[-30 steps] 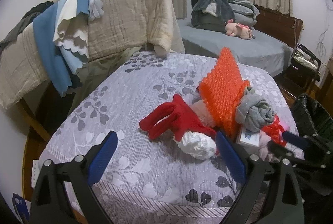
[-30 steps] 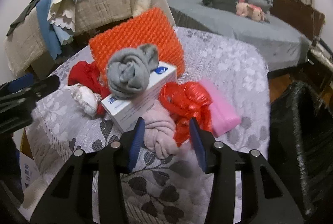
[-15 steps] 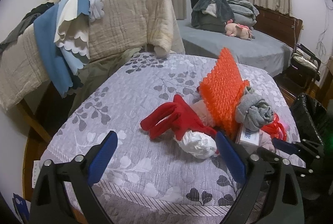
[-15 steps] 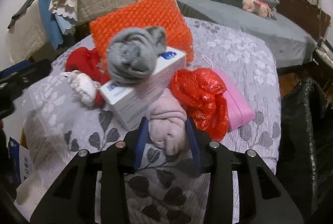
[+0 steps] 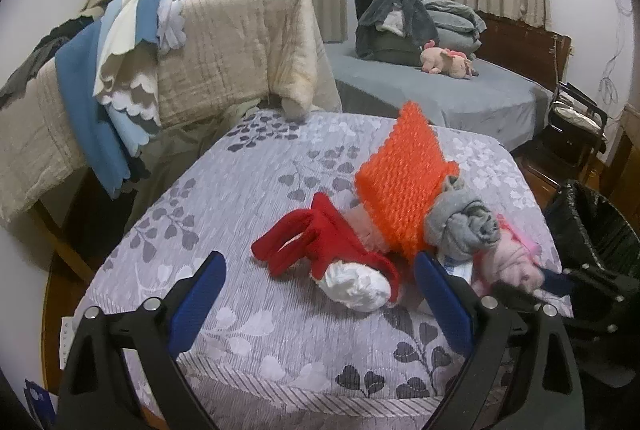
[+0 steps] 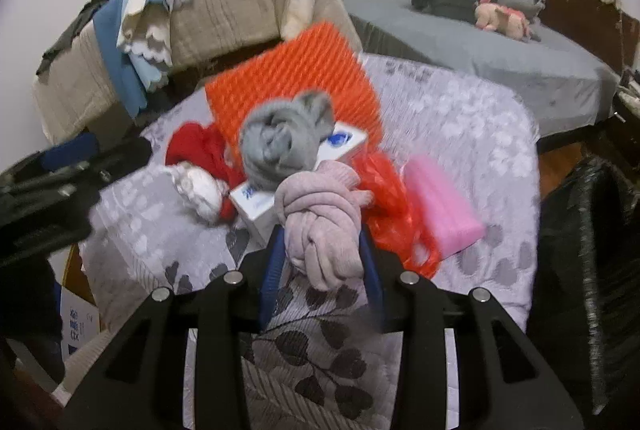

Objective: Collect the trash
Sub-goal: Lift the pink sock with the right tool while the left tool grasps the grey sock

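Right gripper [image 6: 322,254]: clenched on the pink rolled sock [image 6: 322,226], blue pads pressed against both of its sides; sock lifted slightly clear of the floral bedspread [image 6: 472,134].
Left gripper [image 5: 320,294]: released, blue fingers [image 5: 198,294] spread wide above the near edge of the bedspread, gripping nothing.
Pink rolled sock: at the near side of the white box [image 6: 340,146], touching it; also visible from the left wrist camera [image 5: 516,262], with the tips of the right gripper just beside it.
Grey rolled sock [image 6: 286,142]: resting on top of the white box.
Orange knitted pad [image 6: 292,78]: propped up behind the white box, leaning against the pile.
Red plastic bag [image 6: 396,214]: to the right of the white box, crumpled, touching the pink sock.
Pink packet [image 6: 440,206]: beyond the red bag, further right of the white box, lying flat on the bedspread.
Red cloth [image 5: 316,242]: left of the white box, with a white crumpled wad [image 5: 356,284] at its near end.
Black bin bag [image 6: 592,254]: well to the right of the white box, off the edge of the bed, mouth open.
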{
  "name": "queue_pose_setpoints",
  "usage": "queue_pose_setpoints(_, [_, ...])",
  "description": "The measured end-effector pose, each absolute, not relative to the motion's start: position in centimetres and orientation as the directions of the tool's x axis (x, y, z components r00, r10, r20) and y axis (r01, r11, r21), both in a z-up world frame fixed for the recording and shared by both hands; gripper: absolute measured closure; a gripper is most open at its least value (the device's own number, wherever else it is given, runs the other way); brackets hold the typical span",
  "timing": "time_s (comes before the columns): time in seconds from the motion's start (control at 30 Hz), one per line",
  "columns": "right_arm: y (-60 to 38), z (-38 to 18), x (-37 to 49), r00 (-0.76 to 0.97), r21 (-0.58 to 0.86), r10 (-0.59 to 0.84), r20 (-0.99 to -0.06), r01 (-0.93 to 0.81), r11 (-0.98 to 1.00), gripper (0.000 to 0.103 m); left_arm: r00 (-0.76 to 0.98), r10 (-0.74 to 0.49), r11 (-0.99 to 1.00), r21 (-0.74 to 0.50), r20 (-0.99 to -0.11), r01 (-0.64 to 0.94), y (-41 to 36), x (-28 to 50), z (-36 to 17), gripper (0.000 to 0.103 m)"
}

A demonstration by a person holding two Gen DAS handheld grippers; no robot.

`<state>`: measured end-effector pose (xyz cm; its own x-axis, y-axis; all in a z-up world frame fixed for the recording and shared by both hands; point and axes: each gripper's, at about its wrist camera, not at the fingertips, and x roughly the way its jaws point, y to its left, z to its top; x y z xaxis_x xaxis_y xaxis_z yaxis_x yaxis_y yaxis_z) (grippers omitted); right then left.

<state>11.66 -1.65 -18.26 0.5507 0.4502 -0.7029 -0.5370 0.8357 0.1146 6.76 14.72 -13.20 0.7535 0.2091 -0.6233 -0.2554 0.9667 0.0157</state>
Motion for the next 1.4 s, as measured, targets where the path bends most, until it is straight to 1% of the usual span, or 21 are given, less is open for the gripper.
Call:
queue_pose_setpoints(0.2, [-3.5, -16.2, 11.7, 0.594, 0.124, 0.461, -0.659, -0.519, 0.846, 0.068, 0.766, 0.187, 0.973, 0.011, -0.615, -0.229, 13.6, 7.1, -12.8, 0.010])
queue_pose_setpoints(0.27, [-4.4, -15.7, 11.8, 0.612, 0.122, 0.450, -0.650, -0.501, 0.857, 0.068, 0.771, 0.176, 0.976, 0.007, -0.612, -0.217, 13.2, 7.4, -12.6, 0.012])
queue_pose_setpoints(0.47, [-7.0, -15.4, 12.7, 0.654, 0.117, 0.403, -0.640, -0.436, 0.892, 0.068, 0.786, 0.122, 0.984, -0.030, -0.606, -0.176, 11.6, 8.9, -12.3, 0.014])
queue_pose_setpoints(0.7, [-9.0, -15.6, 13.7, 0.674, 0.111, 0.365, -0.642, -0.389, 0.914, 0.068, 0.795, 0.078, 0.994, -0.017, -0.601, -0.110, 8.8, 11.4, -13.1, 0.014])
queue_pose_setpoints(0.87, [-9.6, -15.9, 14.3, 0.671, 0.113, 0.353, -0.652, -0.374, 0.920, 0.068, 0.781, 0.075, 0.997, 0.019, -0.620, -0.081, 7.4, 13.0, -14.6, 0.026])
queue_pose_setpoints(0.93, [-9.9, -16.0, 14.5, 0.668, 0.116, 0.352, -0.655, -0.371, 0.921, 0.068, 0.773, 0.069, 0.997, 0.023, -0.630, -0.070, 6.9, 13.5, -15.2, 0.036])
queue_pose_setpoints(0.97, [-10.0, -16.1, 14.6, 0.668, 0.115, 0.349, -0.657, -0.369, 0.922, 0.068, 0.772, 0.053, 0.998, 0.015, -0.634, -0.056, 6.8, 13.6, -15.4, 0.039])
queue_pose_setpoints(1.0, [-10.1, -16.2, 14.7, 0.667, 0.114, 0.347, -0.660, -0.367, 0.923, 0.068, 0.770, 0.037, 0.999, 0.004, -0.637, -0.044, 6.8, 13.7, -15.6, 0.044])
queue_pose_setpoints(1.13, [-10.1, -16.2, 14.9, 0.662, 0.122, 0.347, -0.664, -0.363, 0.924, 0.068, 0.772, 0.042, 0.999, 0.027, -0.634, -0.032, 6.4, 13.7, -15.9, 0.050])
queue_pose_setpoints(1.4, [-10.2, -15.8, 14.7, 0.671, 0.121, 0.352, -0.652, -0.367, 0.922, 0.068, 0.783, 0.023, 1.000, 0.008, -0.622, -0.023, 6.9, 13.2, -15.7, 0.060])
